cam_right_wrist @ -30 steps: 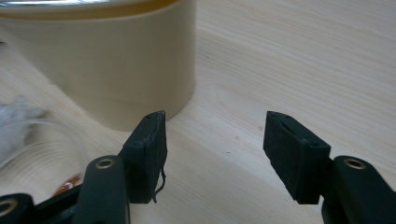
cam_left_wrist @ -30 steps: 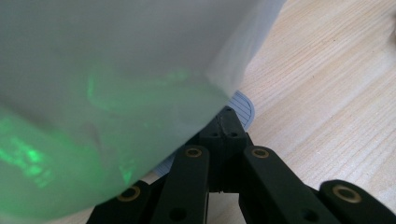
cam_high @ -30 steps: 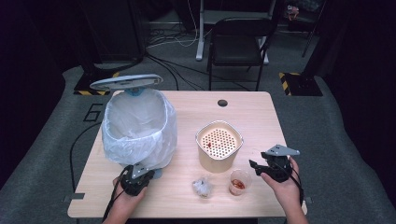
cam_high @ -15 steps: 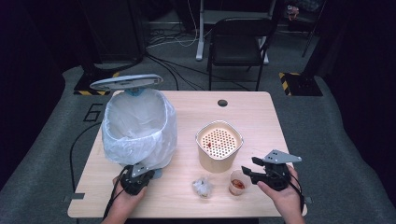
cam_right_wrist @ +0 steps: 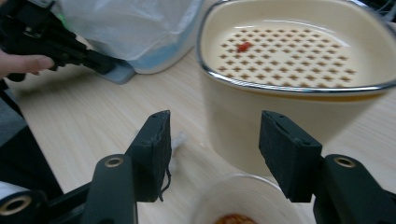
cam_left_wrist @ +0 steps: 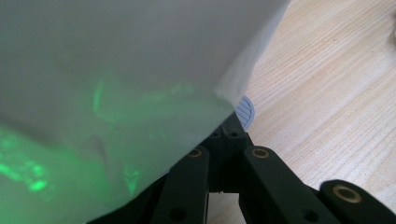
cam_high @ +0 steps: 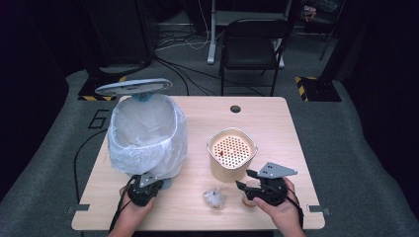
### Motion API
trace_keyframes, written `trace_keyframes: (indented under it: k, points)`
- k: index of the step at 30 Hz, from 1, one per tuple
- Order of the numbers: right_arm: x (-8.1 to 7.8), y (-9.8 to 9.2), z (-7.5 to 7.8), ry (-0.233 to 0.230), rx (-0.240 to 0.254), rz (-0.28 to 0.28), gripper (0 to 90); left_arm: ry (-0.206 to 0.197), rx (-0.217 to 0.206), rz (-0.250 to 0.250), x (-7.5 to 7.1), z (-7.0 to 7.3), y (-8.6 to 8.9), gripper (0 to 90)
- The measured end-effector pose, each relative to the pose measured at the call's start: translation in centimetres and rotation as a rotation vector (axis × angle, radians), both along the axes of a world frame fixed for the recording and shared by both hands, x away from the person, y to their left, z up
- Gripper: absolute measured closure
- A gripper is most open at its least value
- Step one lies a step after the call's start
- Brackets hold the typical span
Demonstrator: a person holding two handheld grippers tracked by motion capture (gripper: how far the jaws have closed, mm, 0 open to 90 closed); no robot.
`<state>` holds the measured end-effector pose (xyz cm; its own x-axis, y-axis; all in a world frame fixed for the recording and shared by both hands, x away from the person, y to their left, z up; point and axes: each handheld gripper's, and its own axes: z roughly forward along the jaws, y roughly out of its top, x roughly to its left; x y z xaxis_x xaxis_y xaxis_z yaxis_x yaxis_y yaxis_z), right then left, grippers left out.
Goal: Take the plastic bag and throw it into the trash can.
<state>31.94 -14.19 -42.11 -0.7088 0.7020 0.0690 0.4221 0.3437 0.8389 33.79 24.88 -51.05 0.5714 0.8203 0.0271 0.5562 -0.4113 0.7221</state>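
A bin lined with a white bag point(cam_high: 147, 136) stands at the left with its lid point(cam_high: 133, 87) raised. My left gripper point(cam_high: 147, 181) point(cam_left_wrist: 224, 135) is shut, its tips against the bin's blue-grey foot pedal point(cam_right_wrist: 116, 70) point(cam_left_wrist: 246, 112) under the overhanging bag point(cam_left_wrist: 116, 84). My right gripper point(cam_high: 245, 179) point(cam_right_wrist: 215, 144) is open, its jaws standing just over a small clear cup point(cam_right_wrist: 243, 200) point(cam_high: 248, 198) with something red in it; the pads do not press on it. Right behind the cup is a cream pot with a perforated insert point(cam_high: 231, 150) point(cam_right_wrist: 289, 51) and a red bit point(cam_right_wrist: 243, 46) on it.
A crumpled white wad point(cam_high: 213, 197) lies on the wooden table point(cam_high: 197, 118) between my two hands, its edge peeking past my right gripper's jaw point(cam_right_wrist: 177, 139). The left gripper point(cam_right_wrist: 70, 49) and its hand appear far off. A black chair point(cam_high: 252, 47) stands behind the table.
My right gripper has moved left along the front edge, from the table's right side to over the clear cup. The left gripper, bin and cup have stayed put.
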Motion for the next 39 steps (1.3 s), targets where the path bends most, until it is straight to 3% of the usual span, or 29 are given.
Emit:
trace_keyframes:
  k: [1, 3, 4, 6, 8, 11, 23, 25, 26, 29, 34, 39]
  points:
    - [-0.1, 0.3, -0.1, -0.001, 0.004, 0.007, 42.8, -0.009, -0.027, 0.017, 0.0, -0.2, -0.2, 90.0]
    - [-0.2, 1.4, -0.6, -0.002, 0.002, 0.017, 42.3, -0.005, -0.005, 0.005, 0.0, -0.1, 0.0, 90.0]
    - [-0.3, 1.8, -0.8, -0.006, -0.009, 0.027, 42.3, -0.009, -0.029, 0.019, 0.0, -0.2, -0.2, 90.0]
    - [-0.5, 2.7, -1.2, -0.007, -0.018, 0.028, 42.3, -0.005, -0.003, 0.000, 0.0, 0.0, 0.0, 90.0]
    - [-0.5, 3.0, -1.4, -0.005, -0.018, 0.031, 42.4, -0.004, -0.026, 0.017, 0.0, -0.1, -0.2, 90.0]
    - [-0.6, 3.6, -2.2, 0.002, -0.037, 0.045, 42.3, -0.004, -0.002, 0.001, 0.0, 0.0, 0.0, 90.0]
    - [-0.7, 4.9, -3.5, 0.026, -0.038, 0.070, 40.7, 0.000, -0.018, 0.013, 0.0, -0.1, -0.1, 90.0]
    - [-0.7, 5.2, -3.6, 0.025, -0.040, 0.081, 40.0, 0.002, 0.000, 0.002, 0.0, 0.0, 0.0, 90.0]
    - [-0.8, 5.4, -3.7, 0.031, -0.044, 0.081, 39.6, -0.006, -0.018, 0.013, 0.0, -0.1, -0.2, 90.0]
    - [-0.9, 6.0, -4.0, 0.028, -0.048, 0.097, 39.4, -0.009, 0.022, -0.014, 0.0, 0.1, -0.1, 90.0]
    - [-1.2, 6.9, -4.5, 0.023, -0.075, 0.131, 41.1, -0.001, 0.007, -0.004, 0.0, 0.0, -0.1, 90.0]
    - [-1.2, 7.4, -5.1, 0.040, -0.081, 0.130, 42.7, -0.005, 0.004, -0.006, 0.0, 0.0, -0.1, 90.0]
